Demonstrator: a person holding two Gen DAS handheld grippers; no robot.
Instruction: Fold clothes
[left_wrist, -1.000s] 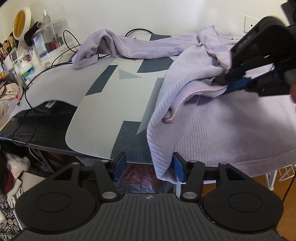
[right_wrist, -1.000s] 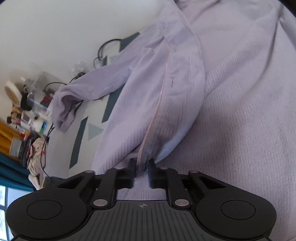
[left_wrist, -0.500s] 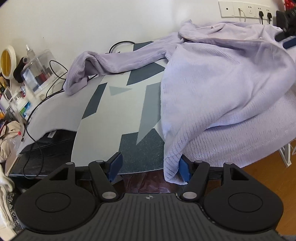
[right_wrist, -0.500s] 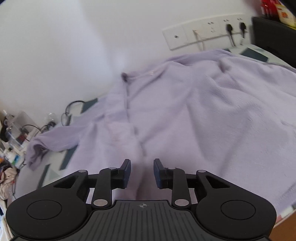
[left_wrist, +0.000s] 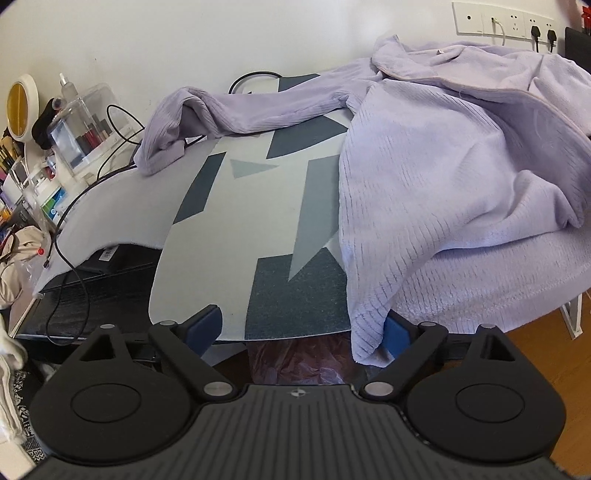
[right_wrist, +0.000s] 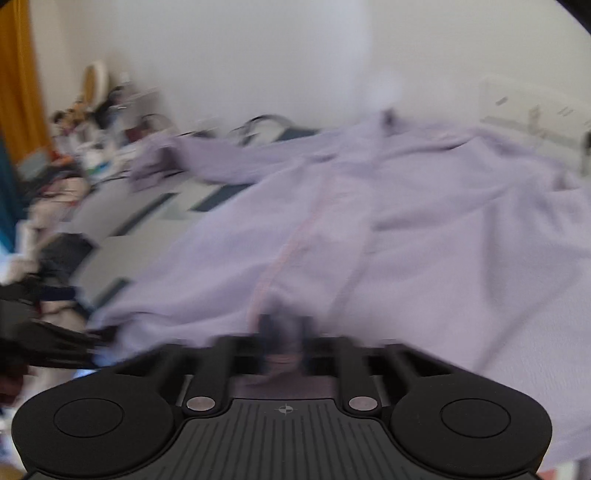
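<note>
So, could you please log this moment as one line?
left gripper: open, at table edge | right gripper: blurred, state unclear | lilac robe: unfolded

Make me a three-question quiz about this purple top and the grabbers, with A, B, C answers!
1. Where does the sleeve point?
A. toward the clutter at the left
B. down to the floor
C. into a basket

2. What colour is the top?
A. red
B. lilac
C. green

3. How is the left gripper?
A. shut on the sleeve
B. shut on a cable
C. open

Answers:
1. A: the sleeve stretches left across the mat, its cuff nearest the clutter.
2. B: the whole top is pale lilac.
3. C: its blue pads stand wide apart with the mat's near edge between them.
</note>
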